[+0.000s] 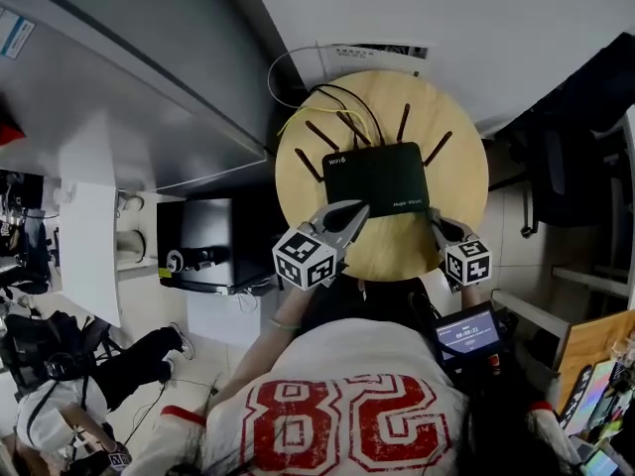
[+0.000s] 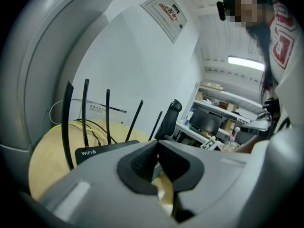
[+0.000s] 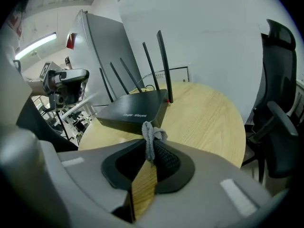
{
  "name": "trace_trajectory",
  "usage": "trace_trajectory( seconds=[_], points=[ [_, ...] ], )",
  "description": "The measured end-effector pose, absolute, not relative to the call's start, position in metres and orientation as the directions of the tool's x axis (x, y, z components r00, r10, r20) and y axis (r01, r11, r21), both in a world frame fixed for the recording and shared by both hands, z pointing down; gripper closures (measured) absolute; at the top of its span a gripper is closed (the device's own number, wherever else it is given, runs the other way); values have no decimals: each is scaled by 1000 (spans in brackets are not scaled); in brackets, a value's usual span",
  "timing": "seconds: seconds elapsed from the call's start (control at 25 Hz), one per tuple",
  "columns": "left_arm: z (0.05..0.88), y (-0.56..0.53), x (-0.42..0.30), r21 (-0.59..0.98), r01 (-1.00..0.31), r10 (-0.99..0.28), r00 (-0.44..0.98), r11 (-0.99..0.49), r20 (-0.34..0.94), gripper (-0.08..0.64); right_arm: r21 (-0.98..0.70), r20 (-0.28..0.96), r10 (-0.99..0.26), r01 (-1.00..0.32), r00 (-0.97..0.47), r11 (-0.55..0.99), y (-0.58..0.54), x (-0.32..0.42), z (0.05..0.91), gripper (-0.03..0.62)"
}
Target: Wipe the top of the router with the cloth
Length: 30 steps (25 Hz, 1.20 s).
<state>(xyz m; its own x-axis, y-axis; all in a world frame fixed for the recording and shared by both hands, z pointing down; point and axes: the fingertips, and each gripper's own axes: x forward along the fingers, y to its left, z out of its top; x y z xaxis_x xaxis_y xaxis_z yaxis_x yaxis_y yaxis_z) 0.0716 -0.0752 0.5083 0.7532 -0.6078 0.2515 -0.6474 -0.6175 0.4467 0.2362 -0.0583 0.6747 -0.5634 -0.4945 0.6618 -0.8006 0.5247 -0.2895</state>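
From the head view, the person's white shirt [image 1: 342, 415] with red numerals fills the bottom. Just beyond it are the two marker cubes. The left gripper [image 1: 359, 209] points at the near left corner of the black router [image 1: 377, 178]. The right gripper [image 1: 435, 219] sits just off the router's near right corner. The router lies flat on a round wooden table [image 1: 298, 172] with its antennas [image 1: 403, 122] fanned out toward the wall. Yellow and black cables [image 1: 298, 107] run off behind it. A small device with a lit screen [image 1: 468, 333] sits by the person's right side.

In the left gripper view, the left gripper [image 2: 157, 148] has its dark pads pressed together at the tips with nothing between them. A sliver of tabletop shows through the gap lower down. Just past the tips is the router [image 2: 102, 148], its antennas [image 2: 86, 113] standing upright over the table [image 2: 45, 160].

In the right gripper view, the right gripper [image 3: 152, 144] is clamped on a grey cloth [image 3: 153, 133]. The cloth bunches up out of the pinched tips. It hangs just short of the router [image 3: 135, 110], near its front corner and not on its top. The table [image 3: 204, 118] spreads to the right, with a black office chair [image 3: 280, 103] beyond its edge.
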Motion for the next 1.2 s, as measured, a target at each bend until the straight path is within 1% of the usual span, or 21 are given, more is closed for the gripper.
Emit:
trace_trajectory(
  seconds=[0.44, 0.6, 0.8, 1.0, 1.2],
  points=[
    [515, -59, 56, 440, -704, -669, 695, -558, 264, 561, -218, 674, -580, -873, -458, 436, -69, 257, 672, 551],
    [513, -59, 42, 439, -714, -690, 680, -545, 249, 561, -232, 670, -597, -889, -440, 394, -64, 251, 672, 551],
    [502, -58, 27, 427, -696, -680, 699, -576, 222, 561, -257, 666, -620, -908, -414, 330, -59, 239, 672, 551],
    [503, -41, -4, 428, -695, -673, 703, -578, 232, 561, -261, 690, -616, -925, -380, 277, -55, 224, 679, 551],
    [505, -26, -47, 428, -723, -704, 669, -542, 238, 561, -240, 705, -608, -930, -365, 280, -55, 201, 680, 551]
  ],
)
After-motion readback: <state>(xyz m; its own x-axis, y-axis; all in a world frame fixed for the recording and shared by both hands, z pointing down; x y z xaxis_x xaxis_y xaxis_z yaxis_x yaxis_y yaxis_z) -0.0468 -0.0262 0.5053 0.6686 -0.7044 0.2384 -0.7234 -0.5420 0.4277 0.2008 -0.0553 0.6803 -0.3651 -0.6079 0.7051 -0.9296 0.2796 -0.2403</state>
